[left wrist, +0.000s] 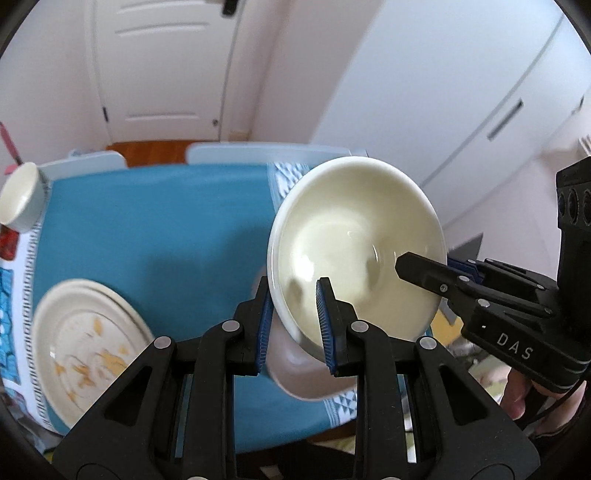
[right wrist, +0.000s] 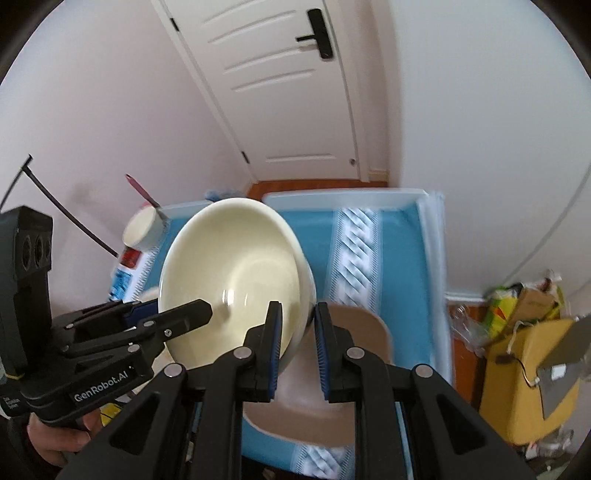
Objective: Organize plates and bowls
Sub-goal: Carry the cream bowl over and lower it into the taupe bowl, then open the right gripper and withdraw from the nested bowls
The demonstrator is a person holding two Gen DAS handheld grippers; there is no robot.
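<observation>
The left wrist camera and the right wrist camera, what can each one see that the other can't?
Only the left wrist view shows the patterned plate lying on the blue tablecloth.

Only the right wrist view shows the black door handle and the yellow cardboard box on the floor.

Both show the cream bowl held in the air, the left gripper and right gripper each clamped on its rim, above a tan plate, plus the small white cup.

Below me the surface (left wrist: 166,229) wears a blue cloth with white patterned bands. On it lie a cream plate (left wrist: 86,343) with orange leaf marks, a tan plate (right wrist: 343,373), and a small white bowl (left wrist: 22,199) at its far corner.
</observation>
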